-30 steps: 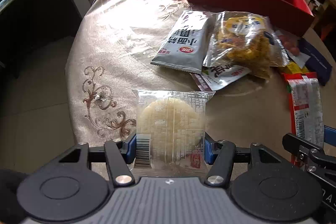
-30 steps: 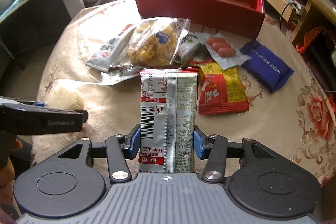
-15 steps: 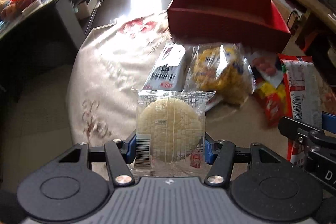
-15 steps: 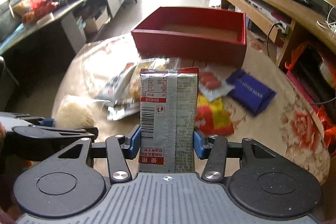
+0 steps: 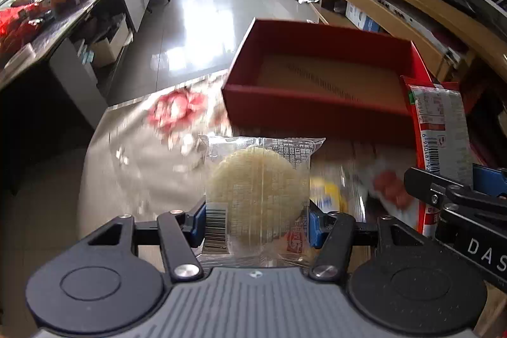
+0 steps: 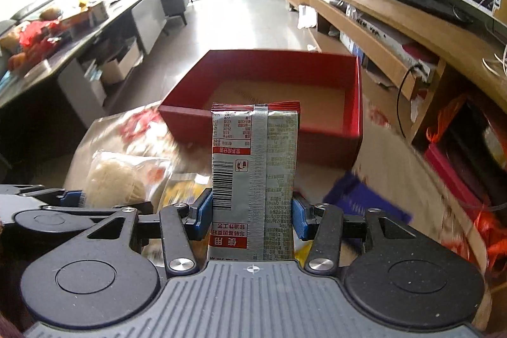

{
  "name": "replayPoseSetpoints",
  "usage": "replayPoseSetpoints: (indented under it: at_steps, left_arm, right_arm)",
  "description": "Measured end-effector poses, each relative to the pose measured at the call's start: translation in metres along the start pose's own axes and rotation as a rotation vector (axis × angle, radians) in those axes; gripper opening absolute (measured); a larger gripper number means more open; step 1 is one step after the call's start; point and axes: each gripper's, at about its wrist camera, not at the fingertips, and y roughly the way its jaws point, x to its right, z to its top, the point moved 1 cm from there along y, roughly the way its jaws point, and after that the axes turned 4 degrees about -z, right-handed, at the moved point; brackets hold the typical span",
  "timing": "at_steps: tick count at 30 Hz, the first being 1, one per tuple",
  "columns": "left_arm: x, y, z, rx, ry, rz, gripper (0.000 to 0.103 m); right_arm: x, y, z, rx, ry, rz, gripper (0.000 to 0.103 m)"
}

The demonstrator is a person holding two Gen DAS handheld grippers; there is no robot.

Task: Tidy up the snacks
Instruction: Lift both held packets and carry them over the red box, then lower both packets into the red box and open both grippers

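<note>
The left claw pinches a clear-wrapped round rice cracker, light and brittle, by its side edges. The right claw pinches a silver-and-red foil snack packet, light and crinkly. The red rectangular cardboard box sits at 12 o'clock on the tabletop.

clear-wrapped round rice cracker and silver-red packet both stand upright, held off the surface, before the open red box.
</note>
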Motion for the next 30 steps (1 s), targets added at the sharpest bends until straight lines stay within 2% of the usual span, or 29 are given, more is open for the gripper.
replayPoseSetpoints:
  at_steps: [10, 16, 21, 25, 30]
  left_arm:
    - [0.01, 0.048, 0.08, 0.032, -0.018, -0.026, 0.056]
    - [0.016, 0.083, 0.114, 0.043, -0.024, -0.026, 0.056]
    - [0.017, 0.114, 0.123, 0.027, -0.016, -0.012, 0.056]
    - [0.016, 0.135, 0.122, 0.011, 0.005, 0.022, 0.056]
    - [0.018, 0.152, 0.115, -0.028, 0.01, 0.02, 0.056]
  right_arm:
    - [0.012, 0.045, 0.063, 0.038, 0.005, -0.034, 0.057]
    - [0.023, 0.084, 0.09, 0.028, 0.022, -0.056, 0.057]
    - [0.026, 0.112, 0.098, 0.011, 0.019, -0.068, 0.057]
    - [0.023, 0.135, 0.097, -0.026, -0.002, -0.07, 0.057]
    - [0.022, 0.154, 0.091, -0.067, -0.015, -0.076, 0.057]
